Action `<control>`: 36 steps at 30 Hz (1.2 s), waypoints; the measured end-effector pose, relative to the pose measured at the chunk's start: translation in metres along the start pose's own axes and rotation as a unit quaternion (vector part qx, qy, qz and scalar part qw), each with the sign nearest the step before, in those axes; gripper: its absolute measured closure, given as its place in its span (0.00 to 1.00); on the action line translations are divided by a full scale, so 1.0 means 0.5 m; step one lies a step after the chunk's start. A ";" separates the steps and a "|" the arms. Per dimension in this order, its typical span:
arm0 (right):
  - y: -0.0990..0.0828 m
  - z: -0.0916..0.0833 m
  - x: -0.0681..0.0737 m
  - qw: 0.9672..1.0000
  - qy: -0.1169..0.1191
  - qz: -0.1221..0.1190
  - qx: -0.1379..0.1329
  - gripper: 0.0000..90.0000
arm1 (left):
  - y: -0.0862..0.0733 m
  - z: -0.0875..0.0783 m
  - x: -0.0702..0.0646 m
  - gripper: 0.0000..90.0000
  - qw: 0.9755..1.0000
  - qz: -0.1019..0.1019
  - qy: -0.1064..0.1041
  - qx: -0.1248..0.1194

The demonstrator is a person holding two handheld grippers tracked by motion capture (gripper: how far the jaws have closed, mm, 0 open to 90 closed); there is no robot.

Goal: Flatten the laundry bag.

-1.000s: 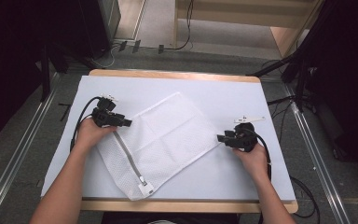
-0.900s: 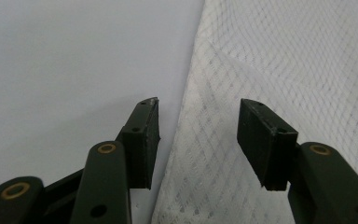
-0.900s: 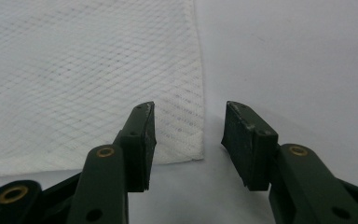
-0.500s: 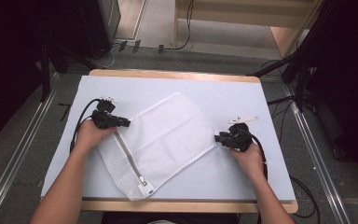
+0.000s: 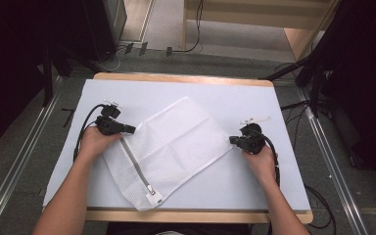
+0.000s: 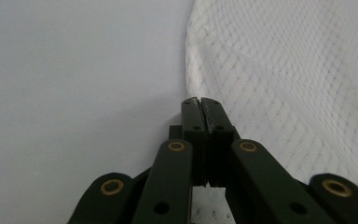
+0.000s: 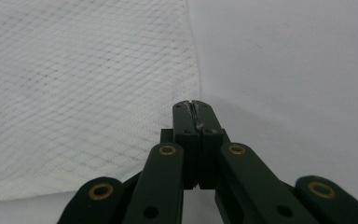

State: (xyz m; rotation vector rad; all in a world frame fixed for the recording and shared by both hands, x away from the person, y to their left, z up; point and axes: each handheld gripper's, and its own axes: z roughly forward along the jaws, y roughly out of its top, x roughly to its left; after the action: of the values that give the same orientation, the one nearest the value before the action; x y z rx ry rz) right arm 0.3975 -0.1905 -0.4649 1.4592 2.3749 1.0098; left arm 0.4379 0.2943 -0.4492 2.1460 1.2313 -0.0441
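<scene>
Both grippers have just been closing, each on a corner of the white mesh laundry bag with a grey zipper. In the high view the left gripper sits at centre left, its jaws pressed together on the bag's left corner; its own view shows them meeting at the mesh edge. At centre right, the right gripper pinches the bag's right corner, a sliver of mesh caught in its jaws. Spread flat, the bag lies mid-frame on the pale grey table.
</scene>
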 end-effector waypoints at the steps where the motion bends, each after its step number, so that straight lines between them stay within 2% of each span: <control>1: 0.002 -0.001 -0.003 1.000 -0.001 0.003 -0.001 1.00 | -0.001 -0.003 0.000 1.00 1.000 -0.003 -0.002 -0.002; 9: 0.029 0.010 -0.023 1.000 -0.006 0.011 -0.011 1.00 | -0.015 -0.020 -0.020 1.00 1.000 -0.005 -0.009 -0.020; 12: 0.041 0.019 -0.036 1.000 0.007 0.024 -0.017 1.00 | -0.021 -0.022 -0.029 1.00 0.999 -0.002 -0.023 -0.028; 13: 0.046 0.022 -0.039 0.999 0.007 0.030 -0.020 1.00 | -0.022 -0.022 -0.032 1.00 0.999 0.001 -0.021 -0.027; 21: 0.086 0.049 -0.063 0.999 0.003 0.032 -0.019 1.00 | -0.047 -0.025 -0.051 1.00 0.999 -0.002 -0.025 -0.023; 23: 0.096 0.055 -0.068 0.999 0.003 0.032 -0.019 1.00 | -0.055 -0.029 -0.057 1.00 0.999 0.003 -0.028 -0.029; 27: 0.119 0.070 -0.074 0.999 0.004 0.034 -0.019 1.00 | -0.070 -0.040 -0.067 1.00 0.999 0.001 -0.031 -0.041; 30: 0.137 0.081 -0.079 0.999 0.005 0.034 -0.021 1.00 | -0.084 -0.040 -0.078 1.00 0.999 0.004 -0.025 -0.033; 34: 0.160 0.097 -0.075 1.000 0.003 0.021 -0.021 1.00 | -0.101 -0.041 -0.092 1.00 0.999 0.003 -0.030 -0.026; 36: 0.167 0.103 -0.071 0.999 0.003 0.014 -0.030 1.00 | -0.109 -0.044 -0.101 1.00 0.999 0.000 -0.033 -0.022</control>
State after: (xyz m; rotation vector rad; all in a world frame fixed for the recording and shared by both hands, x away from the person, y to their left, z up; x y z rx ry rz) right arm 0.5001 -0.1727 -0.4583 1.4756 2.3123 1.0832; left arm 0.3609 0.2868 -0.4436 2.0896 1.1831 -0.0860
